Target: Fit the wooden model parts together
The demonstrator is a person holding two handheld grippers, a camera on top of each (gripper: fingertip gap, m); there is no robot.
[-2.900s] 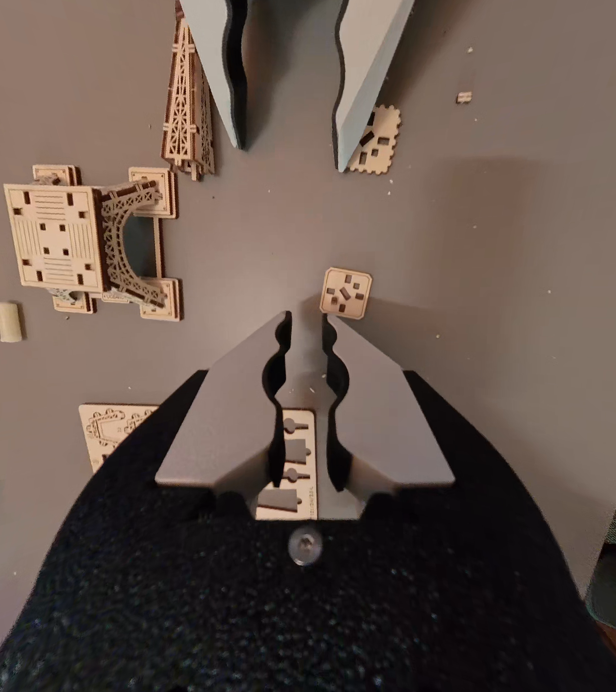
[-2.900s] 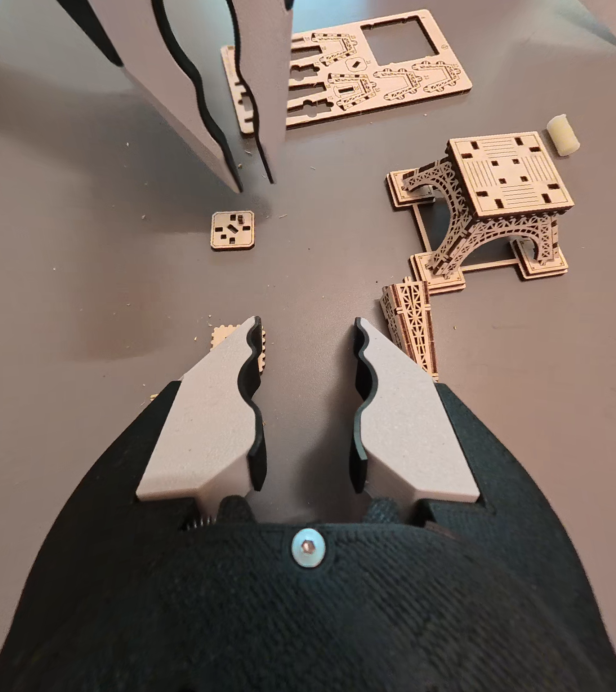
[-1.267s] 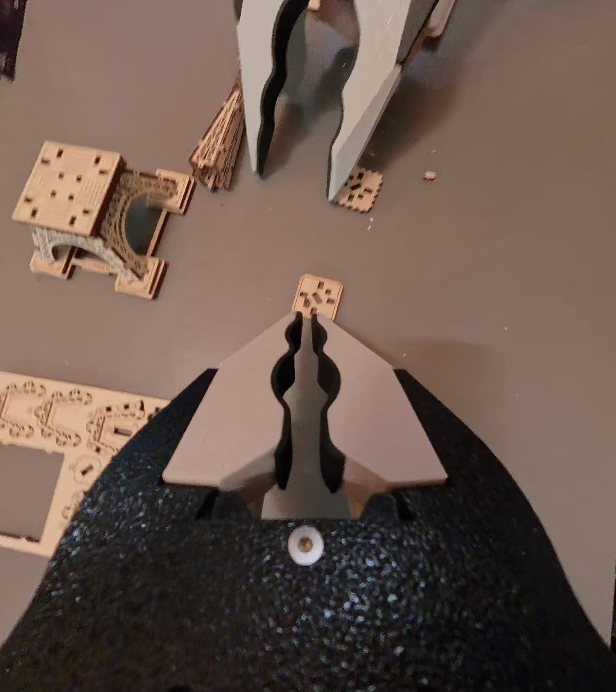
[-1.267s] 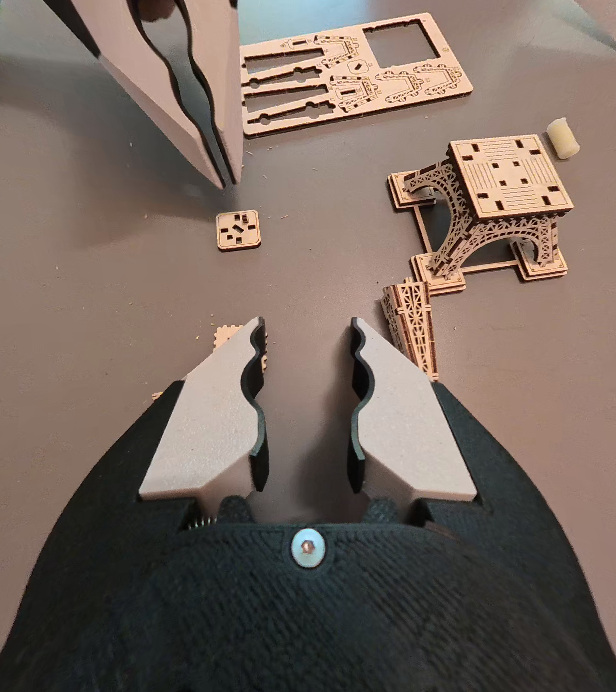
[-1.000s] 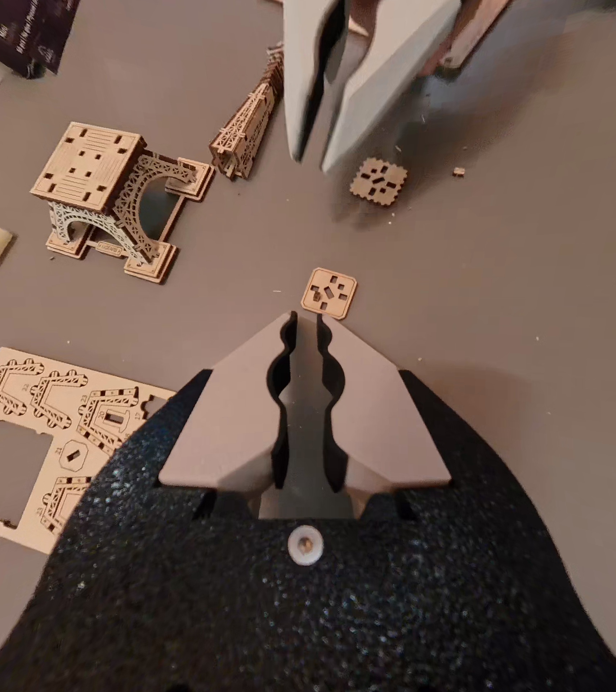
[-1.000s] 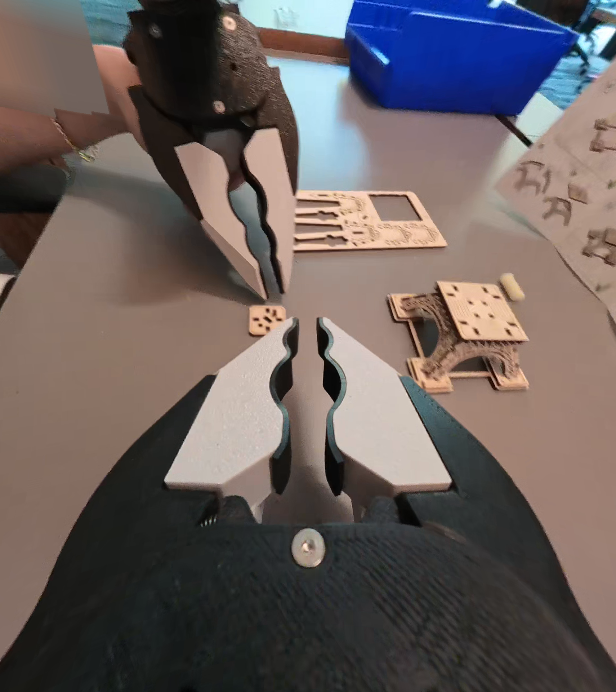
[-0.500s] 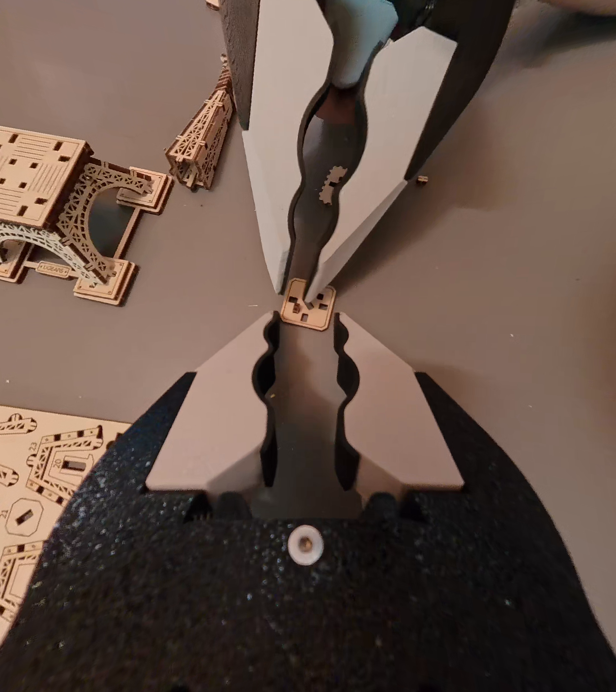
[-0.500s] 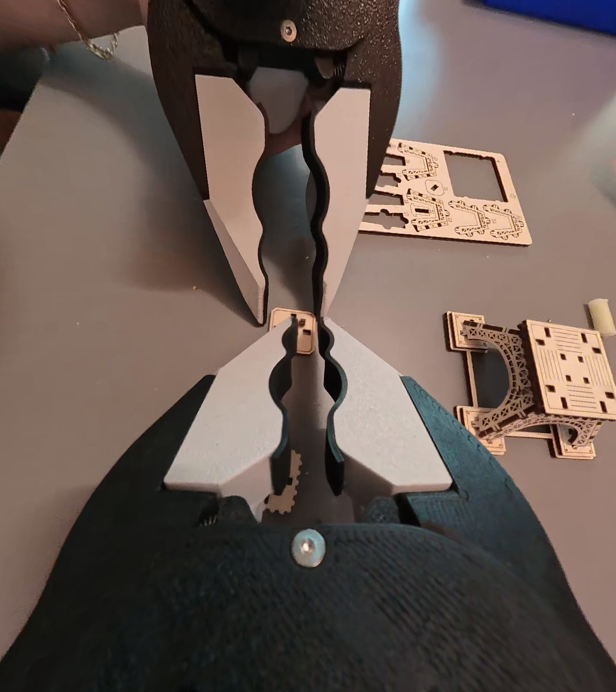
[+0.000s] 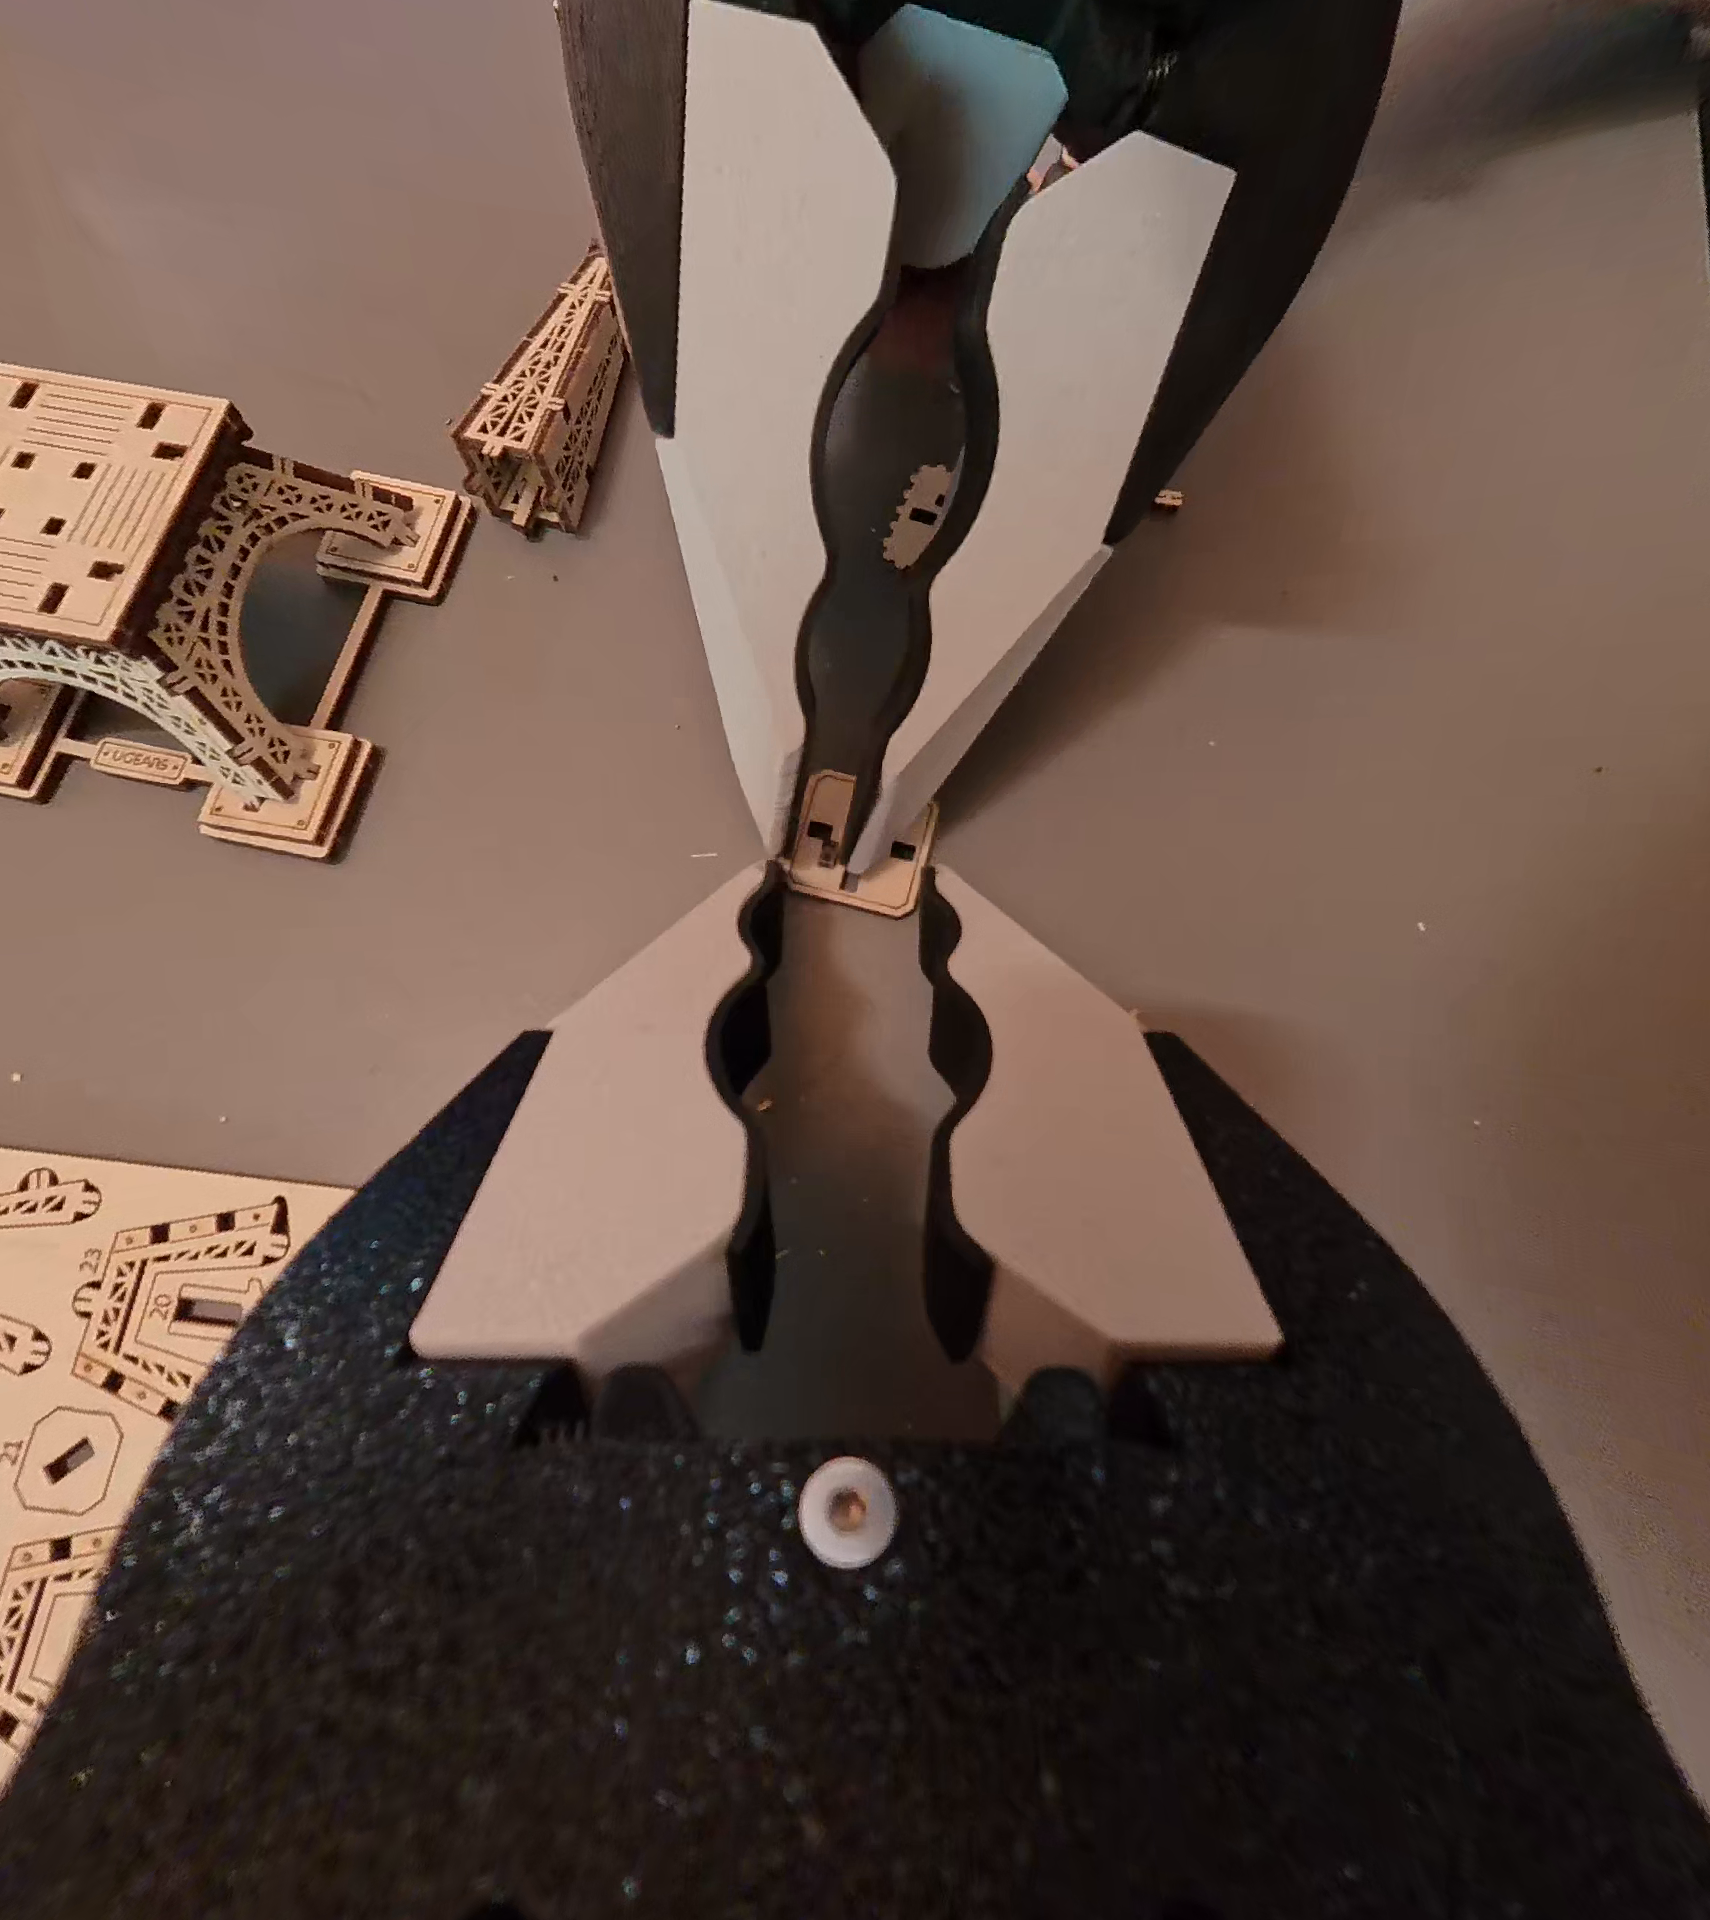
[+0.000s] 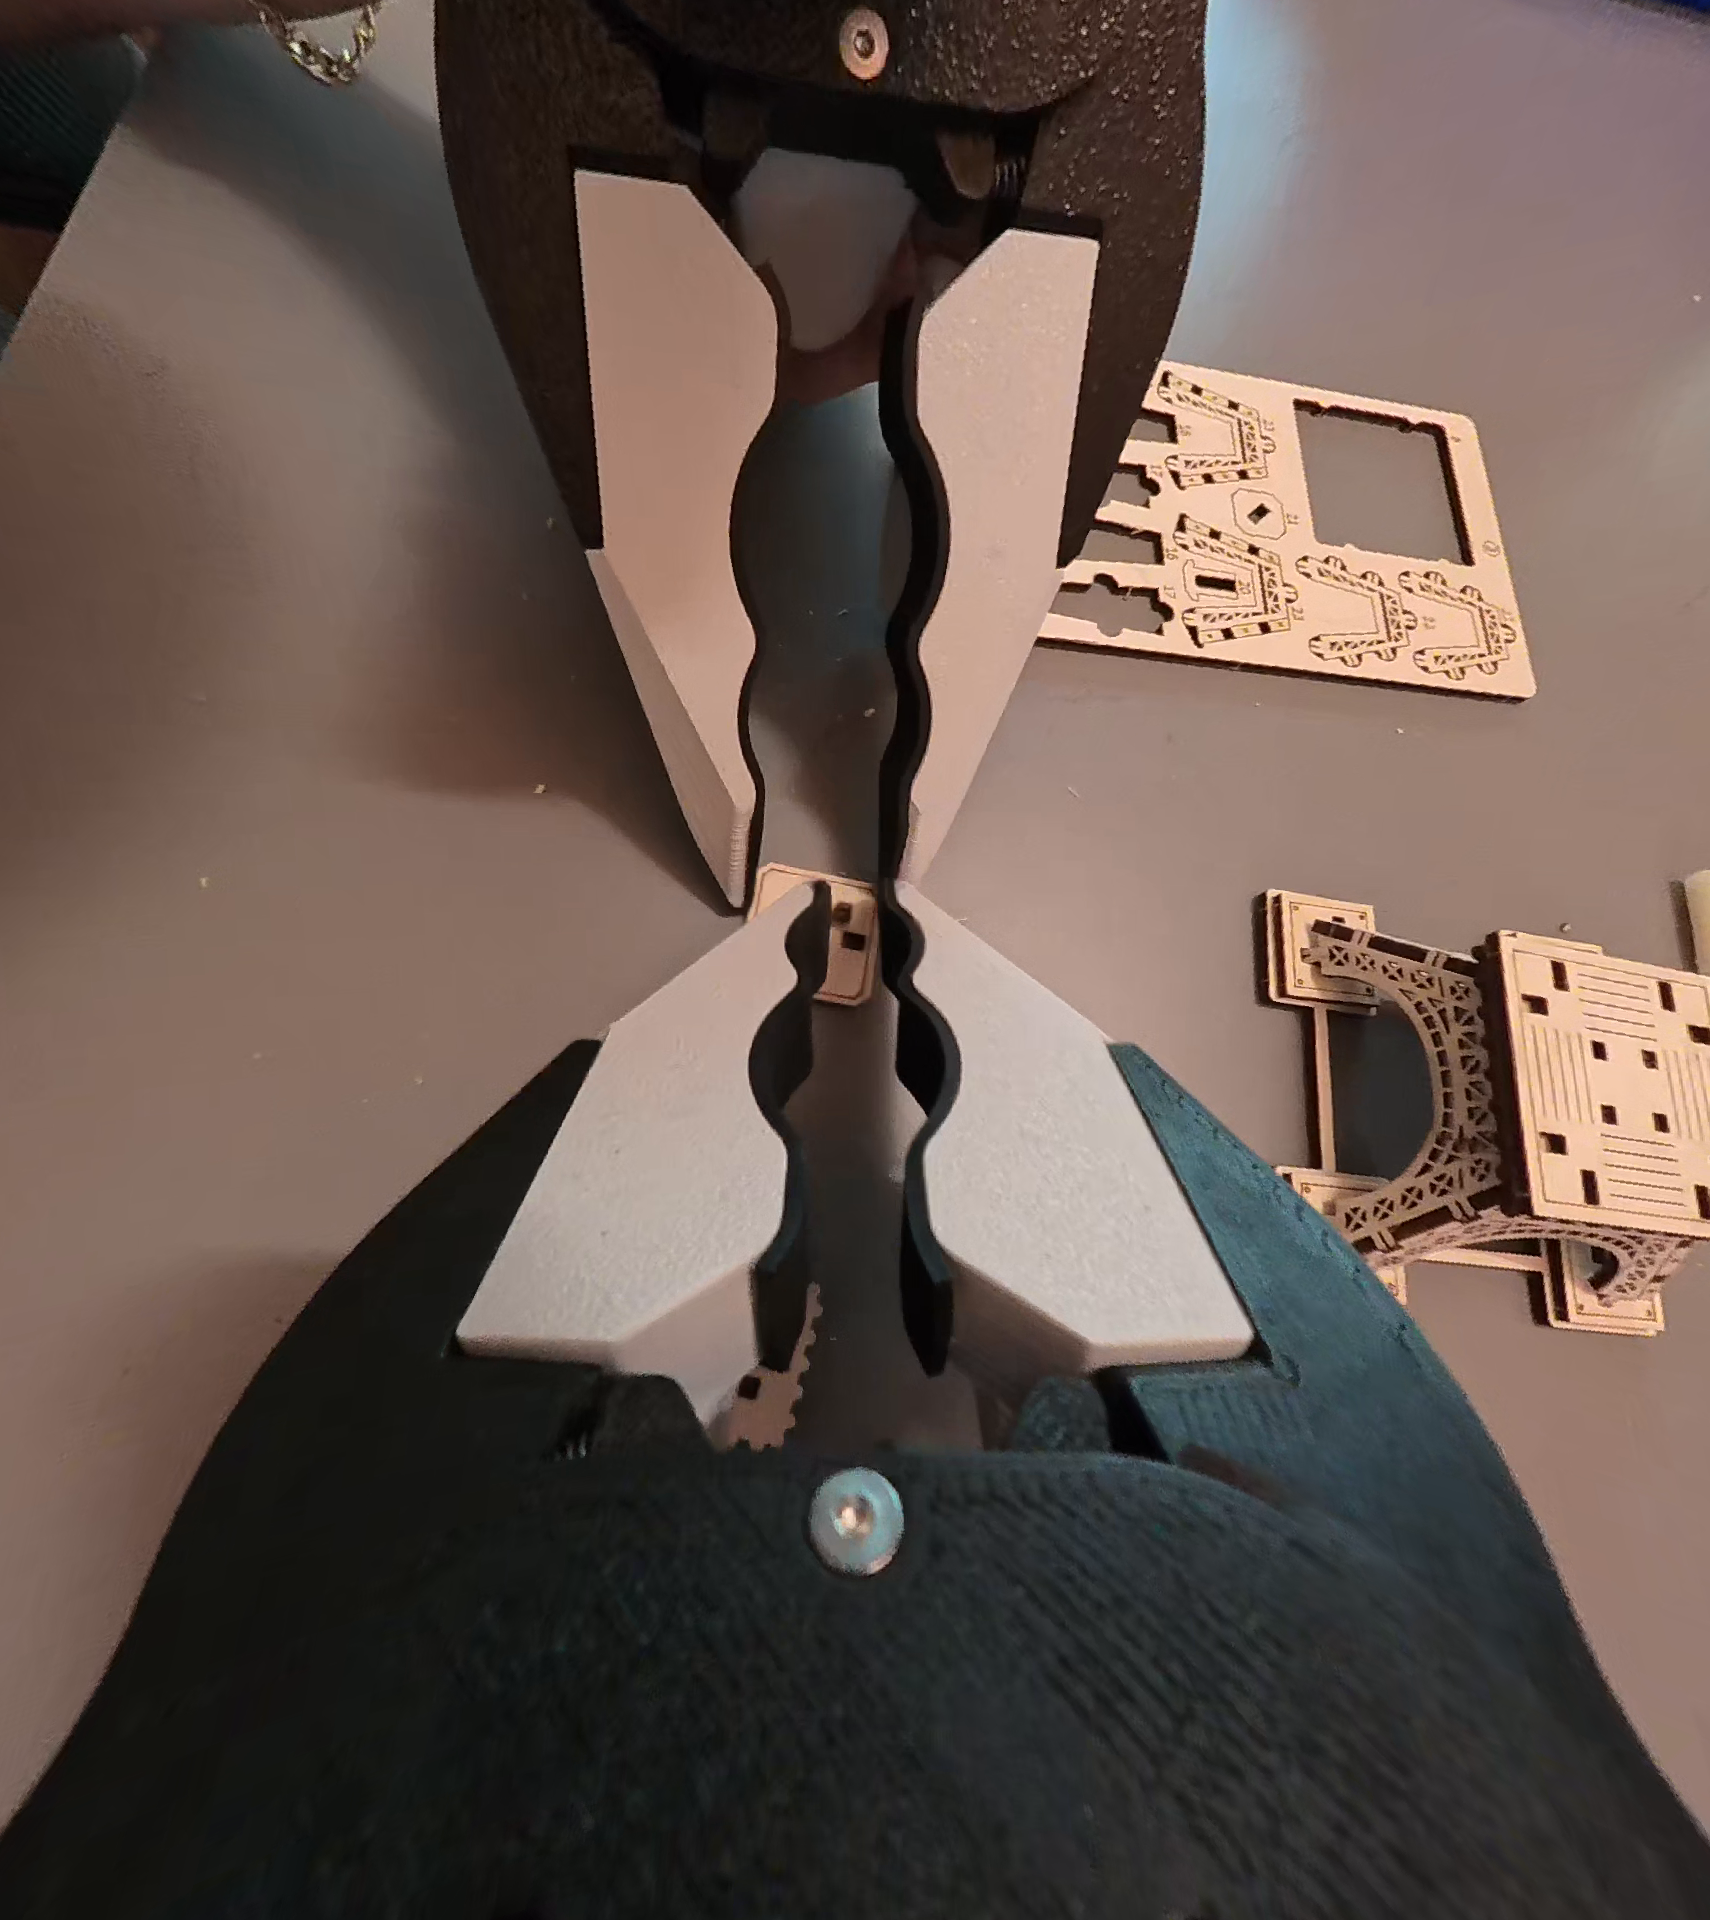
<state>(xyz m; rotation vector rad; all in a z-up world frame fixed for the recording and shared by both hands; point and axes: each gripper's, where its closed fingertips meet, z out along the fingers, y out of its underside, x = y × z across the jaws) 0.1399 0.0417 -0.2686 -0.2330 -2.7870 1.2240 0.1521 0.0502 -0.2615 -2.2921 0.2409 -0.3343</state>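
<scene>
Fingers of both grippers now meet tip-to-tip over small square plate (image 9: 856,871) flat on counter (image 9: 1350,935), having closed in from apart. Left gripper (image 9: 849,883) parted, straddling plate; right gripper (image 10: 856,902) narrowly parted, tips pressing plate. Pickup imminent; tower base (image 9: 134,582) waits aside.

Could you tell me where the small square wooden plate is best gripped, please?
Probably its two opposite side edges, from the near side with the left gripper: the small square plate lies flat on the table, those open jaws flanking it.

Two grippers (image 9: 851,883) (image 10: 856,899), five wooden parts (image 9: 861,878)
</scene>
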